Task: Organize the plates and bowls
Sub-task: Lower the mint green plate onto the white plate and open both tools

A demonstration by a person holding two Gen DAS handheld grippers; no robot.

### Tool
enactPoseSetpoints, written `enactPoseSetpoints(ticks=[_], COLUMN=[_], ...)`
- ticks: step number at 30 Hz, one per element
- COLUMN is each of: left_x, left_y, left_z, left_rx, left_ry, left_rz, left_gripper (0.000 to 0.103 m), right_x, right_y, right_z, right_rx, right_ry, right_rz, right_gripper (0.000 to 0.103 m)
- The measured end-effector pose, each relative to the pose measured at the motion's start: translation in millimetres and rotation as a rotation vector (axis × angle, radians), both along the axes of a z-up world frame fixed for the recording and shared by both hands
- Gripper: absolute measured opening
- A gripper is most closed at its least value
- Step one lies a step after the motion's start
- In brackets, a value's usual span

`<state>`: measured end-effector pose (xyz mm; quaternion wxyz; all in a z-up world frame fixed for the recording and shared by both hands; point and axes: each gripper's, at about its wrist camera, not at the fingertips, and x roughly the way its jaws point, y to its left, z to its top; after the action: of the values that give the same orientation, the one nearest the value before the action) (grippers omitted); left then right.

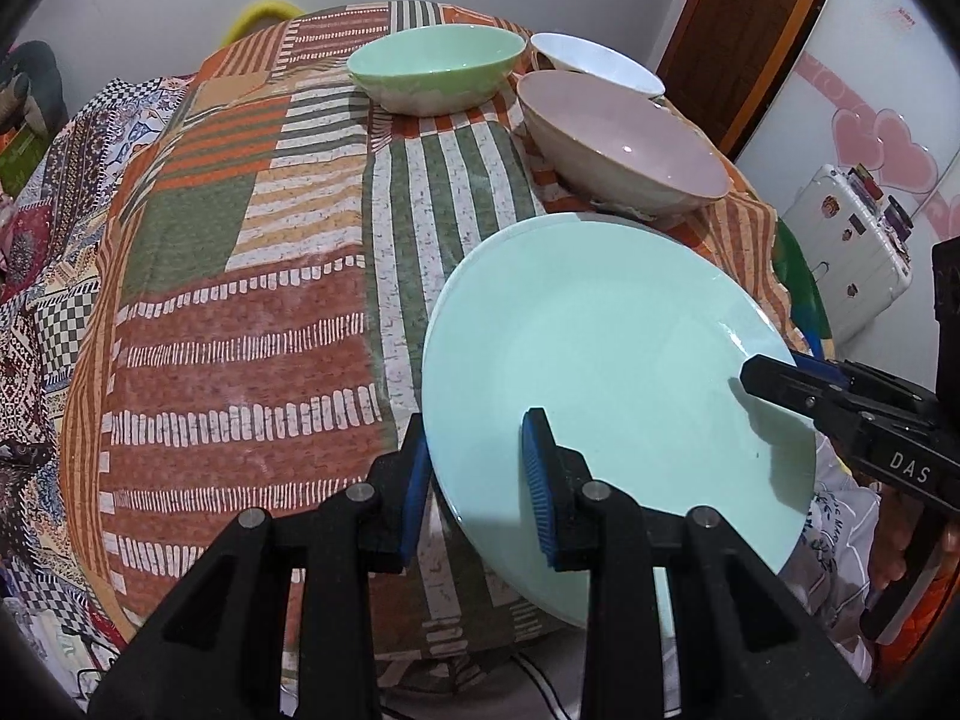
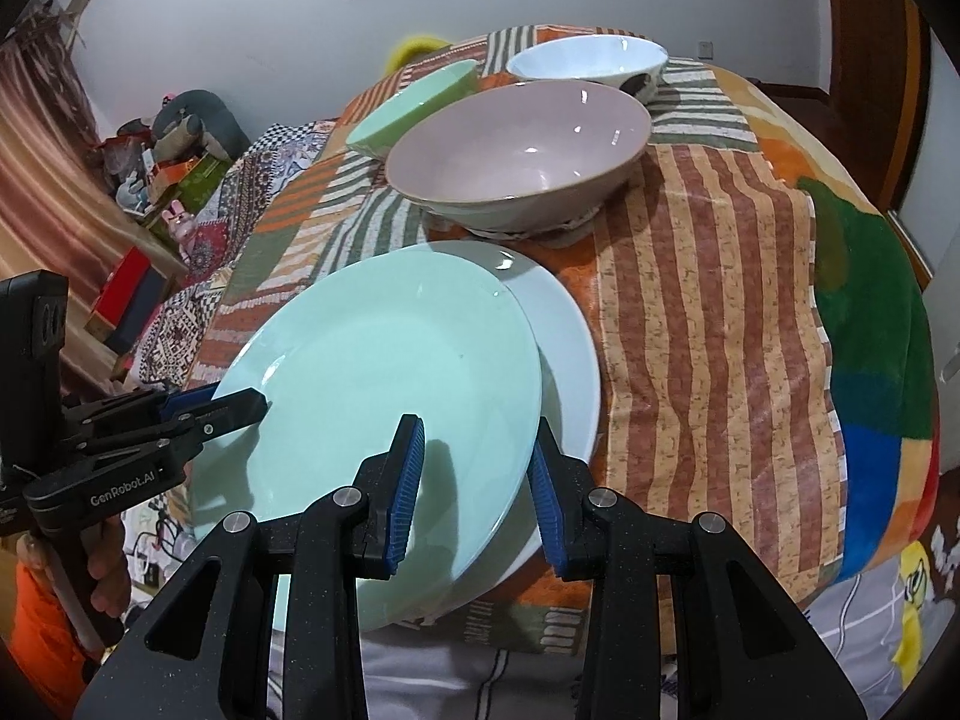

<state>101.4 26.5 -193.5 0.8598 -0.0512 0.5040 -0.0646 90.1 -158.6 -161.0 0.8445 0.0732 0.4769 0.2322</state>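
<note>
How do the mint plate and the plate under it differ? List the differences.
The mint plate is pale green; the white plate beneath it is white. The mint plate sits on top, tilted, its rim between the fingers of both the left gripper and the right gripper; the white plate lies flat on the cloth, mostly covered. Both are round and glossy.

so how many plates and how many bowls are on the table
plates: 2 – mint green plate on top, white plate under it
bowls: 3 – green bowl, pink bowl, white bowl
total: 5
</note>
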Motion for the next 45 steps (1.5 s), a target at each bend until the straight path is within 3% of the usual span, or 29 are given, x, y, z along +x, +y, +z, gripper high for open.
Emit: enactPoseSetpoints(ticks=[15,24,34,45], left_x=[15,14,15,15], left_y=[6,-7,-4,-5], left_z=[-15,-15,-17,-18], left_rx=[-0.026,0.057,0.043,0.059], left_ry=[0.043,0.028,0.032,0.035], left_rz=[0.043,0.036,0.036,0.023], left_gripper=[0.030,0.034,0.034,0.036], right_x=[9,14,10,9], right_y=[7,5,9,-4], right_z=[-4,-2,1,11], right_rx=[0.001,0.008,-0.055,-0.048], right_ry=[0.010,-0.002,-0.043,-0.070], right_rz=[-0.004,-0.013,0.002,-0.018], right_gripper=[0.032,0.032,0.032,0.032])
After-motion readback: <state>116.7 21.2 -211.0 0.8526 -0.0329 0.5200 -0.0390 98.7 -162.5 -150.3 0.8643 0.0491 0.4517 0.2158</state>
